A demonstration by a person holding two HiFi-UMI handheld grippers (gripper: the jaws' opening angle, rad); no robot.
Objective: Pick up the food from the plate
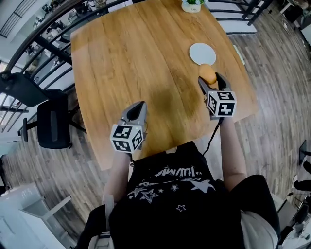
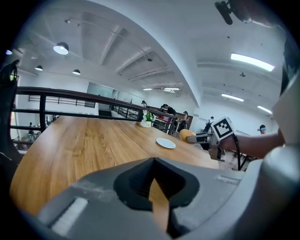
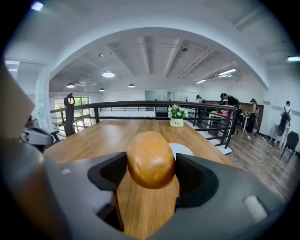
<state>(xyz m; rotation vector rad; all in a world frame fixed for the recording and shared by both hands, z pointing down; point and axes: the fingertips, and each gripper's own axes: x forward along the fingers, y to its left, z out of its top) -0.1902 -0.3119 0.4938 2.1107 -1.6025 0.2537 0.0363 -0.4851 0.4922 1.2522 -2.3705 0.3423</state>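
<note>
Right gripper (image 1: 211, 81) jaws clamped on round golden-brown bun (image 3: 151, 159), small white round plate (image 3: 183, 149) just beyond them; left gripper (image 1: 138, 109) jaws together, nothing btwn.

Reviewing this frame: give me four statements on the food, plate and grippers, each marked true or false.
1. The right gripper holds the round brown food between its jaws. True.
2. The food lies on the white plate. False: the plate is bare; the food is held just off it.
3. The left gripper grips something. False: its jaws are together, empty.
4. A potted plant stands at the table's far edge. True.
</note>
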